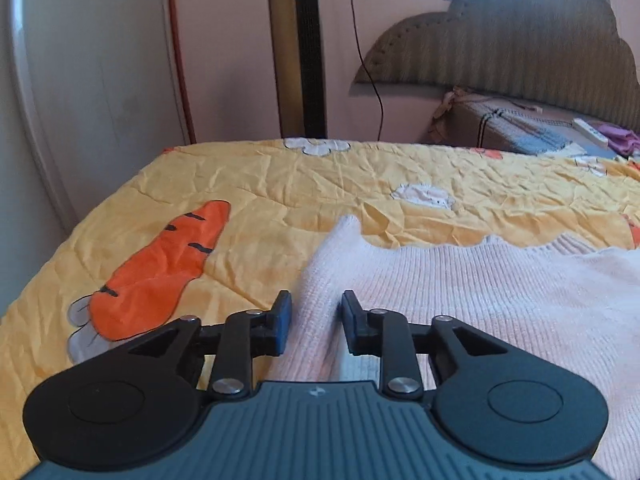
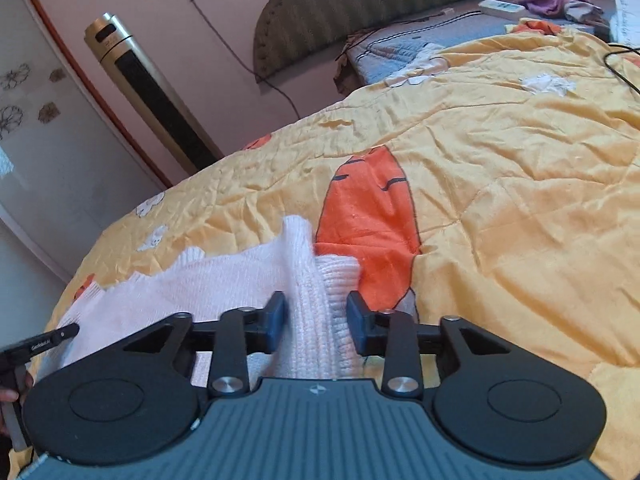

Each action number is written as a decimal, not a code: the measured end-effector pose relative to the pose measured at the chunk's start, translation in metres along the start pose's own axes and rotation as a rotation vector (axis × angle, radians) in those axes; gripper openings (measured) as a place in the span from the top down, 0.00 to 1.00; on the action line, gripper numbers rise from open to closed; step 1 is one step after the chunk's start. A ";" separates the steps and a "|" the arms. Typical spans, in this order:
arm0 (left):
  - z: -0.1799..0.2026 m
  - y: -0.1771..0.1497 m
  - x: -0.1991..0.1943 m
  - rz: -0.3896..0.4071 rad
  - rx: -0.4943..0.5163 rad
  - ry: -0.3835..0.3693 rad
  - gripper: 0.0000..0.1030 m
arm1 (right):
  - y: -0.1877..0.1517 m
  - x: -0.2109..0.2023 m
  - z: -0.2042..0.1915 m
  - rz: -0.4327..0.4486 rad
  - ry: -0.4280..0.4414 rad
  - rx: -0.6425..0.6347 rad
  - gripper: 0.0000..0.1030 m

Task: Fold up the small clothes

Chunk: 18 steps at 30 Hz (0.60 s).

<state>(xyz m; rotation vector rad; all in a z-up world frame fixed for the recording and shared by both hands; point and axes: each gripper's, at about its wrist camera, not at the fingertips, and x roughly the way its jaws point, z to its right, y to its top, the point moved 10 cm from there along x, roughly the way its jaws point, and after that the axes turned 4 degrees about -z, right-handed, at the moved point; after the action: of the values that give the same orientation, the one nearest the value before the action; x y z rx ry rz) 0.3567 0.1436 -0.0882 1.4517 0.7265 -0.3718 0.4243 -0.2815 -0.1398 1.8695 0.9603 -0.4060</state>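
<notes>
Meanwhile, a pale pink knitted sweater (image 1: 460, 292) is lying spread on the yellow quilt (image 1: 280, 176), between two orange carrot prints: one carrot (image 1: 160, 268) is sitting just off the sweater's left side, the other carrot (image 2: 372, 220) is touching its right side. The sweater's long axis is running side to side across the quilt, with its scalloped edge facing the headboard (image 1: 500, 40). At each side a ridge of knit is pointing away toward the far end of the quilt. The left gripper (image 1: 316, 320) is straddling the left ridge, its jaws standing narrowly apart with the knit between the pads but no clear pinch. The right gripper (image 2: 316, 320) is straddling the right ridge likewise, jaws partly open around the fabric.
</notes>
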 end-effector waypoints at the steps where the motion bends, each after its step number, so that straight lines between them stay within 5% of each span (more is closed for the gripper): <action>1: -0.007 -0.004 -0.016 0.024 -0.034 -0.012 0.56 | -0.002 -0.006 0.002 -0.002 -0.003 0.017 0.39; 2: -0.015 -0.011 -0.033 0.049 -0.082 -0.035 0.38 | -0.005 -0.016 0.005 0.000 0.010 0.043 0.37; 4: -0.038 -0.031 -0.069 0.100 -0.236 -0.062 0.26 | -0.015 -0.041 0.010 0.021 0.075 0.098 0.32; 6: -0.054 -0.060 -0.090 0.085 -0.366 -0.093 0.26 | -0.032 -0.071 0.021 0.036 0.150 0.184 0.24; 11: -0.065 -0.130 -0.100 -0.078 -0.699 -0.200 0.26 | -0.094 -0.121 0.041 0.028 0.229 0.366 0.24; 15: -0.048 -0.128 -0.101 -0.072 -0.721 -0.234 0.24 | -0.133 -0.119 0.022 -0.058 0.279 0.411 0.23; 18: -0.026 -0.117 -0.088 -0.087 -0.718 -0.288 0.20 | -0.137 -0.107 -0.003 -0.050 0.232 0.332 0.10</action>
<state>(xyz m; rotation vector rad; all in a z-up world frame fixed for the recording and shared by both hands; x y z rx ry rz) 0.2114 0.1382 -0.1186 0.6736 0.6013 -0.3305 0.2518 -0.2945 -0.1530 2.2328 1.1514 -0.4031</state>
